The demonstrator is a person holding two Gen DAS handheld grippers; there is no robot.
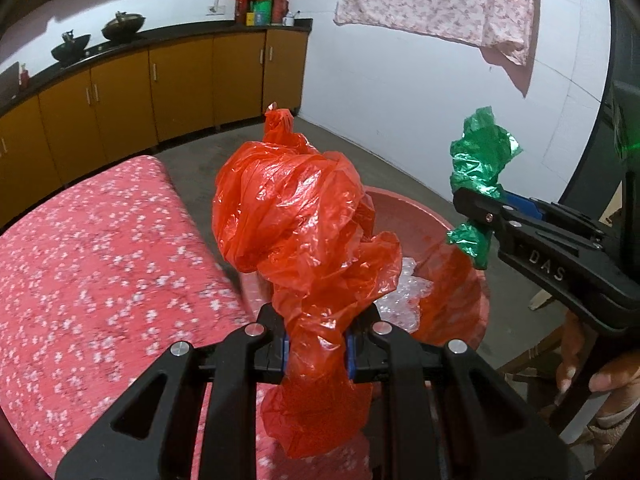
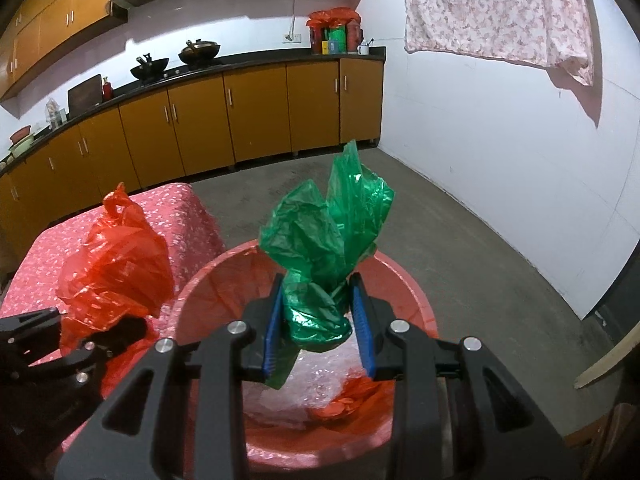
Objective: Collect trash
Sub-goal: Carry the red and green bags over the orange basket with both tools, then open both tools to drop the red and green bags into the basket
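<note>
Now above the pink tub (image 2: 404,276): right gripper (image 2: 318,320) jaws clenched on the green bag (image 2: 324,240) directly over it, left gripper (image 1: 316,344) gripping the red bag (image 1: 288,208) nearer its rim.

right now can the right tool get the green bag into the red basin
Probably yes: the right tool, shut on the green bag, hangs right above the open red basin, with nothing between; the red bag sits off left.

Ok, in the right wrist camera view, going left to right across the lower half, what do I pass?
Left claw → red plastic bag it grips → red basin → green plastic bag clamped in the right claw over the basin → bare concrete floor → white wall.
</note>
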